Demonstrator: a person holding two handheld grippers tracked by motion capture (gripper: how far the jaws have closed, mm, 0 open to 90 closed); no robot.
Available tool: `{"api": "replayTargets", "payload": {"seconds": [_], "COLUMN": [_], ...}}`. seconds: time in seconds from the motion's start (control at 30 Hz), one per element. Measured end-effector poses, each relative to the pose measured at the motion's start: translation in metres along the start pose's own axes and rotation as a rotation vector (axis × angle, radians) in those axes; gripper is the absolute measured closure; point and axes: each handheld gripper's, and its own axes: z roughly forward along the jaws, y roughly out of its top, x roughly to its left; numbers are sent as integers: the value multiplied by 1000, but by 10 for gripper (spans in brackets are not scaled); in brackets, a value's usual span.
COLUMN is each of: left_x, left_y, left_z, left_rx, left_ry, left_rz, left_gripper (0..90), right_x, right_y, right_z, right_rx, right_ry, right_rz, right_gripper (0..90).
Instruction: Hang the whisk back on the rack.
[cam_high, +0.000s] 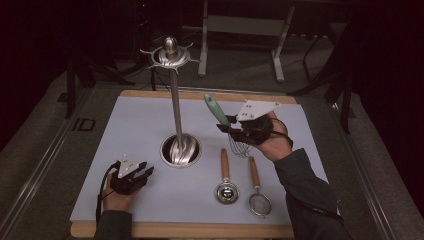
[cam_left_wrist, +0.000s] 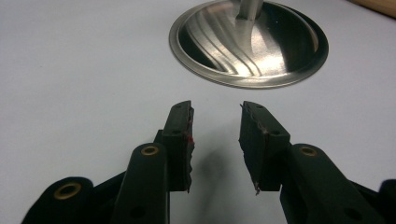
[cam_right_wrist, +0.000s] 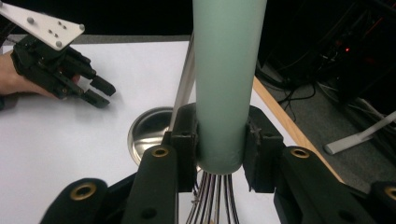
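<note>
A whisk with a mint-green handle (cam_high: 215, 109) hangs tilted above the white mat, its wire head (cam_high: 240, 148) pointing down. My right gripper (cam_high: 226, 128) is shut on the lower end of that handle (cam_right_wrist: 225, 84); in the right gripper view the jaws (cam_right_wrist: 219, 151) press it from both sides, with the wires just below. A steel utensil stand rises from a round base (cam_high: 181, 150) to a hooked top (cam_high: 171, 54). My left gripper (cam_high: 146, 173) rests on the mat left of the base, open, with nothing between its jaws (cam_left_wrist: 215, 140). The base (cam_left_wrist: 247, 42) lies just ahead of them.
Two wooden-handled utensils lie on the mat near the front: a small steel scoop (cam_high: 226, 190) and a mesh strainer (cam_high: 259, 202). The mat sits on a wooden board (cam_high: 190, 230). Dark floor and frame legs (cam_high: 280, 55) lie beyond the table.
</note>
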Motion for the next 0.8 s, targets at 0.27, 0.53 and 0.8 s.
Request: {"api": "replayTargets", "payload": {"seconds": [0.27, 0.53, 0.8], "left_x": [0, 0, 0], "left_y": [0, 0, 0], "left_z": [0, 0, 0], "left_rx": [0, 0, -1], "left_ry": [0, -1, -1], "left_rz": [-1, -2, -2], "left_gripper": [645, 645, 645], "right_x": [6, 10, 12], "right_y": [11, 23, 37], "right_z": [0, 1, 2], "right_rx": [-21, -39, -74], "right_ry": [0, -8, -2], "right_rz": [-17, -35, -39], "right_gripper": [694, 694, 694]}}
